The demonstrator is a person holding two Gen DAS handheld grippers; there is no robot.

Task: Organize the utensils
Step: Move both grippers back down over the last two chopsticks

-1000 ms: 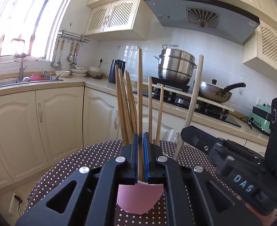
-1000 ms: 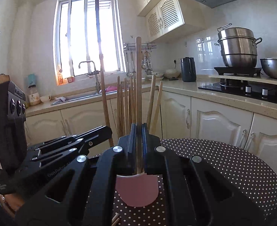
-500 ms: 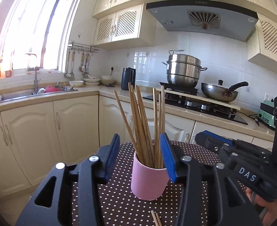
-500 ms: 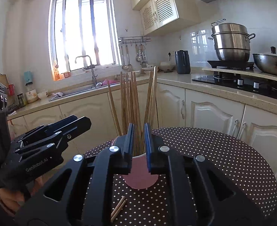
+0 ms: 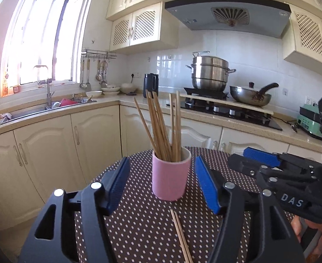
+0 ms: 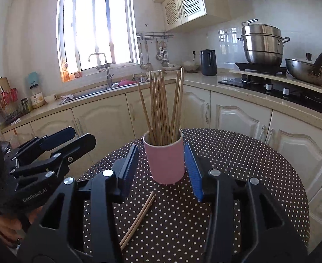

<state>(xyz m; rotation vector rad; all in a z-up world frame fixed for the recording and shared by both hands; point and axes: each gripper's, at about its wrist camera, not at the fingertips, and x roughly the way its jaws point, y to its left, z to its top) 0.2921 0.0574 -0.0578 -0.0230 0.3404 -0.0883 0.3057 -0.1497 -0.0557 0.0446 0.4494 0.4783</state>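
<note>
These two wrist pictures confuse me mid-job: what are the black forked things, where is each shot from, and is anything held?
Each picture comes from a camera on a handheld gripper, looking along its two blue-padded fingers. The left gripper and right gripper are both open and hold nothing. Each view also shows the other gripper at its edge. Between the fingers stands the pink cylindrical cup full of wooden chopsticks on the brown polka-dot round table. Two loose wooden chopsticks lie before the cup.

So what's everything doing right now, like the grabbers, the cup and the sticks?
left gripper: open, empty
right gripper: open, empty
pink cup: upright, holding chopsticks
chopsticks in cup: standing, leaning
loose chopsticks: lying on dotted table
</note>
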